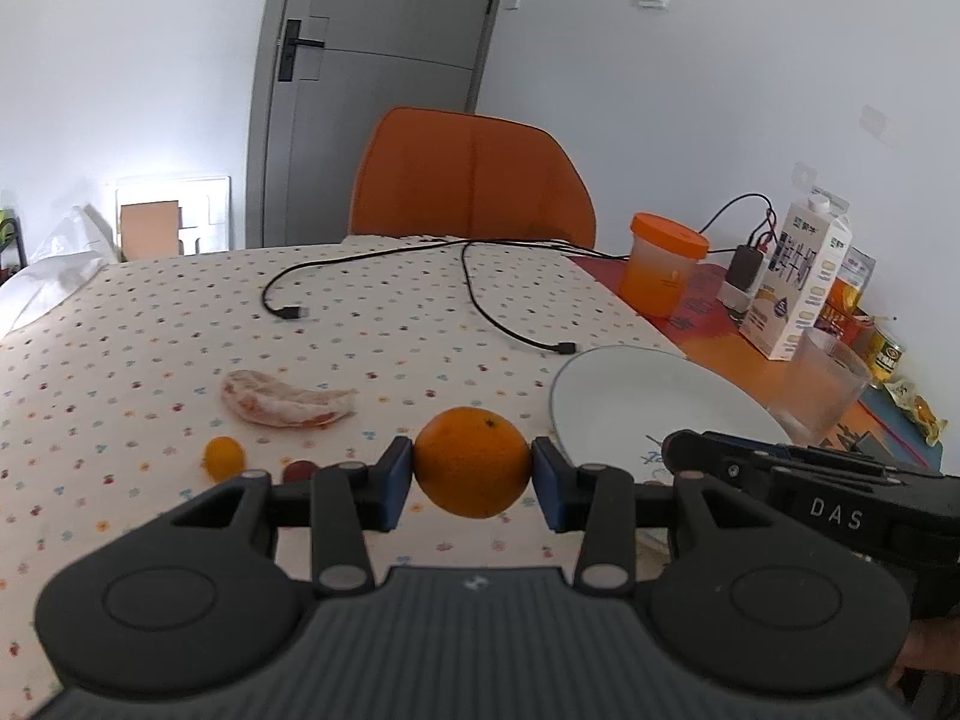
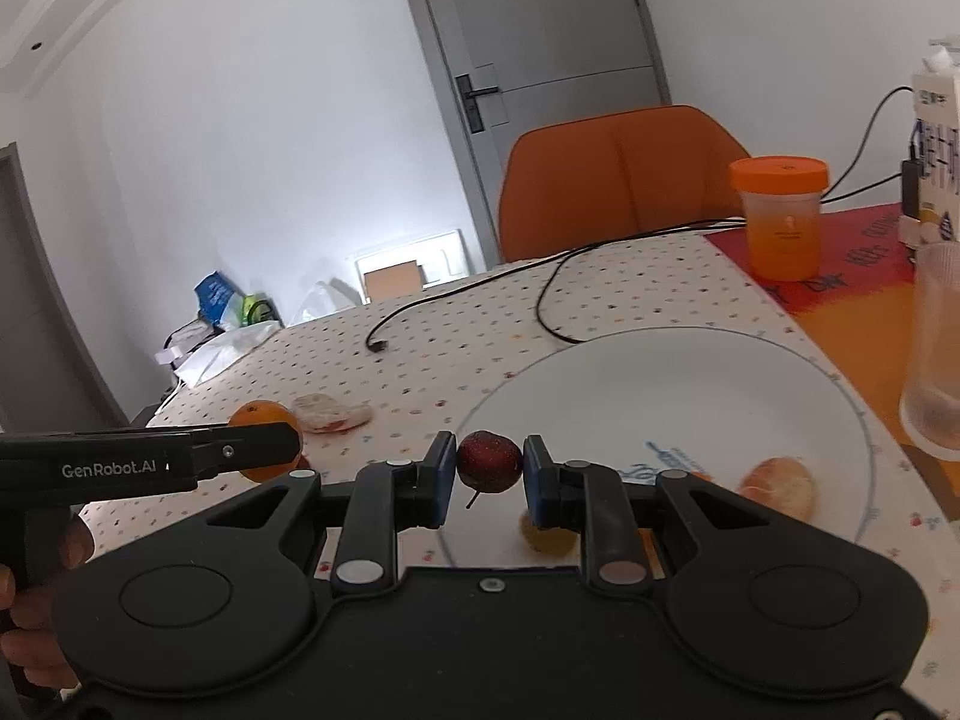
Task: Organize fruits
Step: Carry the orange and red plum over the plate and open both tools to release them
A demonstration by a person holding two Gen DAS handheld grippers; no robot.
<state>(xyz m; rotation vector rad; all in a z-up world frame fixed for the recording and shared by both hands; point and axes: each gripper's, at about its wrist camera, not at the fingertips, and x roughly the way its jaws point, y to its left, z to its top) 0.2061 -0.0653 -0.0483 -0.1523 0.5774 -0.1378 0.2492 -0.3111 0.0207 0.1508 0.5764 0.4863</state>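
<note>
While both grippers grip fruit, each hangs beside the plate's rim.
Left wrist view: left gripper [image 1: 473, 477] clamps an orange [image 1: 472, 461] above open tablecloth [image 1: 372, 324], plate [image 1: 630, 402] just right. Right wrist view: right gripper [image 2: 487, 477] pinches a small red fruit [image 2: 489, 461] at the near rim of the plate [image 2: 660, 384].

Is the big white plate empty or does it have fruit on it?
Not empty. The round white plate holds a pale peeled fruit near its front rim.

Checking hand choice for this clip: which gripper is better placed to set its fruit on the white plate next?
Right. The right gripper holds the small red fruit already over the plate, while the left gripper holds the orange over the tablecloth beside it.
</note>
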